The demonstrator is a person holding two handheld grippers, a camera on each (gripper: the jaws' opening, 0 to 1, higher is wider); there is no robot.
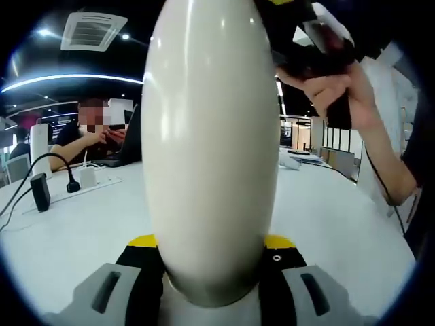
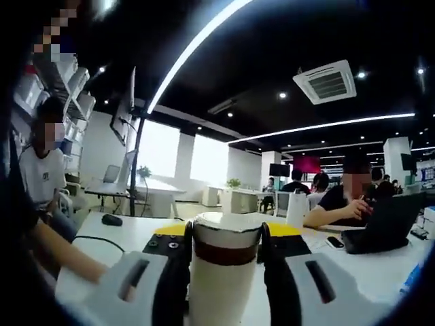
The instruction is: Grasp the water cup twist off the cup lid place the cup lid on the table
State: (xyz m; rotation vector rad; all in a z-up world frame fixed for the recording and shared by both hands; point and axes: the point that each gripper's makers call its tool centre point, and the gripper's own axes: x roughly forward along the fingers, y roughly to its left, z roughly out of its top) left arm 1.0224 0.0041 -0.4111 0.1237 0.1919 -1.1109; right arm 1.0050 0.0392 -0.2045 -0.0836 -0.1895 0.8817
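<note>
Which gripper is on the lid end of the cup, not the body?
The right gripper: its jaws clamp the cup lid with its brown band. The left gripper grips the smooth white cup body.

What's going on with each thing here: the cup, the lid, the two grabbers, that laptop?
Water cup: upright, clamped between the left gripper's jaws.
Cup lid: clamped between the right gripper's jaws.
Left gripper: shut on the cup body.
Right gripper: shut around the cup's top.
Laptop: open, a person seated behind it.
</note>
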